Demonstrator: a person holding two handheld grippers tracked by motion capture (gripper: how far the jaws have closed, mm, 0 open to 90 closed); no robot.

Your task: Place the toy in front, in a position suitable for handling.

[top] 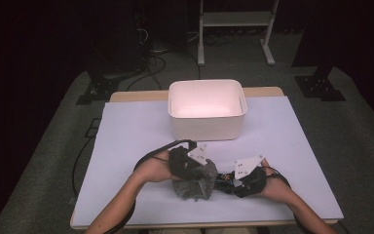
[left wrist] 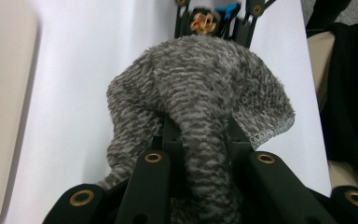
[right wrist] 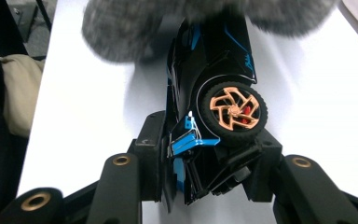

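Ahead, a white bin (top: 207, 109); left claw (top: 195, 168) grips grey cloth (left wrist: 200, 98) covering the toy car (right wrist: 214, 88) in the right claw (top: 233, 181).

Low in the frame, left gripper (top: 202, 176) and right gripper (top: 227, 183) pointing inward, tips near each other; both sets of jaws clamped.

The grey fuzzy cloth (top: 196, 184) drapes over the front of the toy car (right wrist: 214, 93), so the car's nose is hidden, and in the right gripper view the cloth is blurred and cut off by the top edge. In the left gripper view the cloth covers the left gripper's (left wrist: 200, 140) fingertips. From above, the car is too small and dark to make out.
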